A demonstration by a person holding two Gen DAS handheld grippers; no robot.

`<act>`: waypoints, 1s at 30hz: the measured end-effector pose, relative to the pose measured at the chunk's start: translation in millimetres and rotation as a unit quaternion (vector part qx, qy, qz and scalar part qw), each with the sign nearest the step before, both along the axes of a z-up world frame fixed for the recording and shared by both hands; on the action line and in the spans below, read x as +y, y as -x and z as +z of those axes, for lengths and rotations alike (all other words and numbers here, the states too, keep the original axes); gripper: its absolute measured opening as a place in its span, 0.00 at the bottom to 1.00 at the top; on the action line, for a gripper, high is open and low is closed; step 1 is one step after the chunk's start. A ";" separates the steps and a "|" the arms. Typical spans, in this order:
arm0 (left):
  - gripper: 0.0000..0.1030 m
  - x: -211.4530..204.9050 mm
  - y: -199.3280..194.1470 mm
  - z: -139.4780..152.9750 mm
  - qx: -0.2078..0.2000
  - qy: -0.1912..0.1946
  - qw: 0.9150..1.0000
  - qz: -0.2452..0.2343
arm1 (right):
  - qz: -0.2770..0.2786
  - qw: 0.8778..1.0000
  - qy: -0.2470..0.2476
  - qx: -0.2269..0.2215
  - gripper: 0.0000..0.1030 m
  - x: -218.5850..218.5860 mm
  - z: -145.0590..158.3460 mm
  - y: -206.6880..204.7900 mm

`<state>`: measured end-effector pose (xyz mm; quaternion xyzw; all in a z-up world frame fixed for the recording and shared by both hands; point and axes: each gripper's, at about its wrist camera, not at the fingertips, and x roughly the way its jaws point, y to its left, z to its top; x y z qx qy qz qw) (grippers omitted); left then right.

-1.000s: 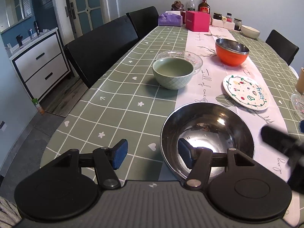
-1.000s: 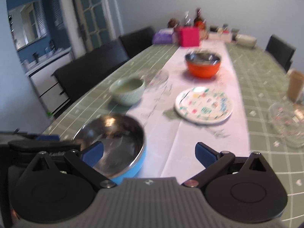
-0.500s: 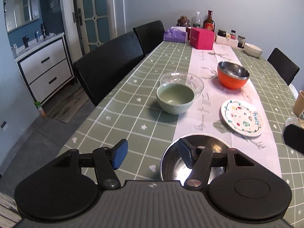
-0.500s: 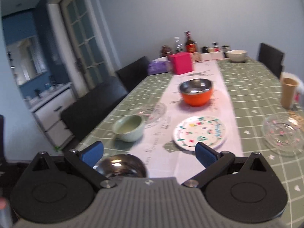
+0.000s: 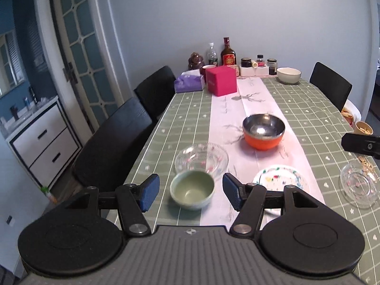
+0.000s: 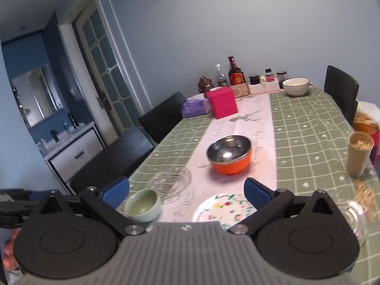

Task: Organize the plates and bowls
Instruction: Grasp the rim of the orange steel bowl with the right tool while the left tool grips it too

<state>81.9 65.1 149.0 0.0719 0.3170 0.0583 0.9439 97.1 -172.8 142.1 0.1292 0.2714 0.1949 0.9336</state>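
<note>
We hold both grippers above the counter (image 5: 190,109) with its green checked cloth; the left gripper (image 5: 188,191) has its jaws wide apart and empty, and the right gripper (image 6: 186,191) likewise gapes with nothing between its blue pads.

The pale green ceramic bowl (image 5: 192,190) sits framed between the left jaws, with the clear glass bowl (image 5: 201,160) just behind it at 12 o'clock. We judge the ceramic stiff, fairly heavy and glazed-slick, so a pinch over the rim wall seems safest. The glass bowl looks brittle and slippery. The orange bowl with a steel lining (image 5: 263,131) at 1 o'clock should be light and tough. The flat white plate with coloured patterns (image 5: 280,180) offers only its thin edge.

That plate is partly hidden behind the right finger in both views. The clear glass dish (image 5: 359,186) at 3 o'clock is hard to read, and whether the two nearest bowls touch we cannot tell.
</note>
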 end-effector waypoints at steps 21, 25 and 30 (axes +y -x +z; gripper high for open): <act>0.73 -12.4 -191.1 -71.8 0.022 0.115 0.990 -0.078 | -0.159 0.982 0.084 0.064 0.98 23.8 -47.6 -174.4; 0.72 -5.6 -230.4 -79.7 0.048 0.118 0.990 -0.056 | -0.155 0.978 0.025 0.136 0.97 20.2 -71.4 -216.4; 0.68 -4.2 -265.9 -97.8 0.083 0.133 0.986 -0.055 | -0.185 0.967 0.071 0.162 0.97 29.6 -95.5 -254.6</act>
